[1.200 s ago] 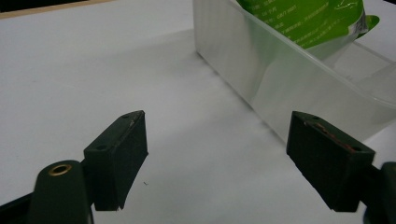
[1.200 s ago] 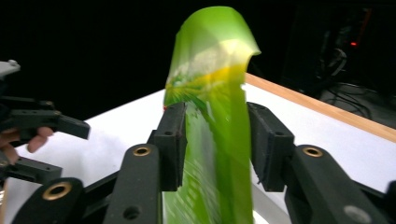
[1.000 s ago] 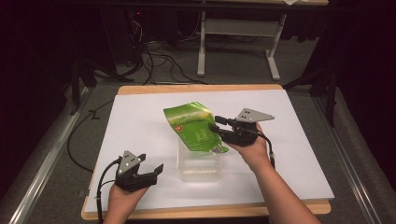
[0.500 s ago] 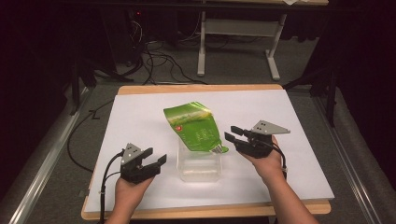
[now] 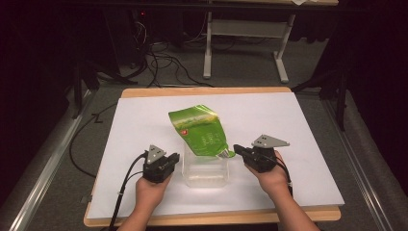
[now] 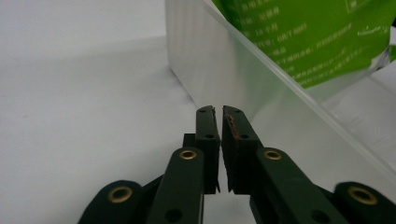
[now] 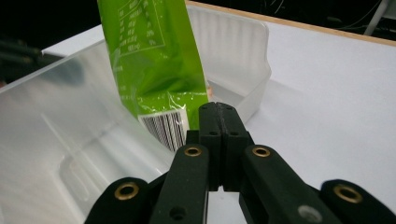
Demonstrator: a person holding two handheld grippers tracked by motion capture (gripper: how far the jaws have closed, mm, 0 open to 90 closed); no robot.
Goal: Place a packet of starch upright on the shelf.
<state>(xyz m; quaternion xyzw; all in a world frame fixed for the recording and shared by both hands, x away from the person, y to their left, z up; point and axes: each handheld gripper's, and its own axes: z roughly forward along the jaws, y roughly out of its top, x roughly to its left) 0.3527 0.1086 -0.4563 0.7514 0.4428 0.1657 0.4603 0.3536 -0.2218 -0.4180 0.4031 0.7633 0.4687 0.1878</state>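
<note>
The green bag (image 5: 201, 131) leans in the clear plastic box (image 5: 206, 173) at centre frame. The left gripper (image 5: 169, 161) and right gripper (image 5: 237, 149) flank the box, jaws just closed together, empty, over the white table (image 5: 298, 125).

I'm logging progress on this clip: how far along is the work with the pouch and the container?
Done, it seems: the green pouch leans with its lower end in the clear container, released. In hand: nothing; the left gripper and right gripper flank the container, both shut and empty. Left, probably: laying the pouch fully inside, since most of it sticks out above the rim.
</note>
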